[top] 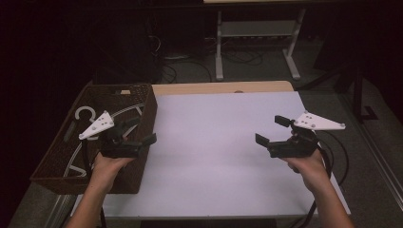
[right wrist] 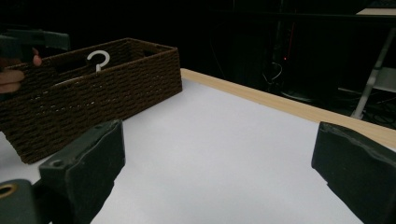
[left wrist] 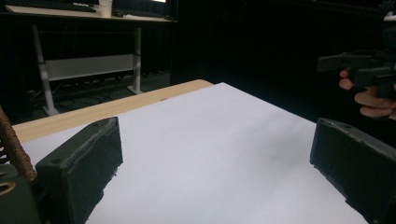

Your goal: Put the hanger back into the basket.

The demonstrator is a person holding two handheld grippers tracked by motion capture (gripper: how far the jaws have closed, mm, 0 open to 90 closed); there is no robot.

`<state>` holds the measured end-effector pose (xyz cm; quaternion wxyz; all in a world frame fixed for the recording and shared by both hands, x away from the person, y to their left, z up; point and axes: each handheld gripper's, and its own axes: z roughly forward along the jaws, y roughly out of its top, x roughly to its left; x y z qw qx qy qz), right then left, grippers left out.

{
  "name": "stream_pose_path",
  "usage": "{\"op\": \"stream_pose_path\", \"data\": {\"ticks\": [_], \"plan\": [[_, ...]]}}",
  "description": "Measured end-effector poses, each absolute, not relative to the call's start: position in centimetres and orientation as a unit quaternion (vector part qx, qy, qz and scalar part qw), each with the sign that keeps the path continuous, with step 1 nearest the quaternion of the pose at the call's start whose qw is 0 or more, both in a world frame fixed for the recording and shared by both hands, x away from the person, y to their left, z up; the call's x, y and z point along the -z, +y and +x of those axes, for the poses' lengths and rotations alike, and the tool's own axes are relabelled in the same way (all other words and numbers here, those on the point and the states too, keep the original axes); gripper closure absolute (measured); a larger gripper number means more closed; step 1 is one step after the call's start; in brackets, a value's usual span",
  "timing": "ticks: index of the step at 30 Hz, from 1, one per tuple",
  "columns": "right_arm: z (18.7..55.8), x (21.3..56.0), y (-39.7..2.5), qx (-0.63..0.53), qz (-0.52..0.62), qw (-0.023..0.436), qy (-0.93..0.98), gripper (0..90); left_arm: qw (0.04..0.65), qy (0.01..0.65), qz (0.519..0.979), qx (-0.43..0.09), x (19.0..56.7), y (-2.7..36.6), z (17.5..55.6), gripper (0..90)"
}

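My left gripper (top: 140, 129) hovers at the right rim of a brown woven basket (top: 57, 159) on the table's left side, jaws wide apart and empty. My right gripper (top: 272, 130) hangs over the right part of the white table top (top: 209, 142), also open with nothing between its jaws. In the left gripper view its own gripper (left wrist: 215, 158) frames bare white surface, with the other hand and gripper (left wrist: 369, 74) far right. In the right gripper view its own gripper (right wrist: 215, 163) frames the table, with the basket (right wrist: 93, 98) beyond. A white hanger hook (top: 85, 114) (right wrist: 98, 58) lies in the basket.
White hanger wires (top: 121, 111) curve inside the basket. A wooden strip (top: 223, 88) edges the table's far side. Beyond it stand white desk legs (top: 218, 47) and floor cables (top: 190, 66). A black cable (top: 340, 156) loops off the table's right edge.
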<state>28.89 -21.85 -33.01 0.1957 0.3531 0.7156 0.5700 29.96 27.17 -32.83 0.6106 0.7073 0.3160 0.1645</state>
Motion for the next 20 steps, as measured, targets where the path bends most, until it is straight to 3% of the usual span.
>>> {"op": "stream_pose_path", "data": {"ticks": [20], "plan": [[29.12, 33.06, -22.0, -0.571, 0.354, 0.199, 0.714, 2.1, 0.619, 0.312, 0.702, -0.161, 33.02, 27.26, 29.86, 2.2]]}}
